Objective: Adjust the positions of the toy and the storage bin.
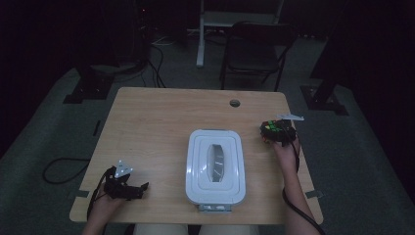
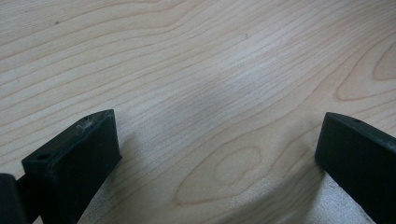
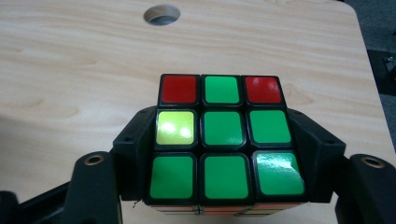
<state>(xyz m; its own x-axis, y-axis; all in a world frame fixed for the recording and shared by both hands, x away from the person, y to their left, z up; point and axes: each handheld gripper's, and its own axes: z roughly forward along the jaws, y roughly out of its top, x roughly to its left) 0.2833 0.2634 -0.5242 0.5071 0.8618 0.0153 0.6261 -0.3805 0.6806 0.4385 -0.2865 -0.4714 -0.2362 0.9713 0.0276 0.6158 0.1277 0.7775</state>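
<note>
The right hand-held gripper [image 3: 224, 186] was clenched on the puzzle cube [image 3: 223, 140] near the desk's [image 1: 161, 112] right edge; the left hand-held gripper [image 2: 215, 154] stood released, the white lidded box [image 1: 216, 166] still shut, storing presumably pending

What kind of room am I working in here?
Probably a dim lab or recording room: a small wooden table on grey carpet, a folding chair behind it, and cables across the floor.

no readable text, labels, numbers, signs
</note>
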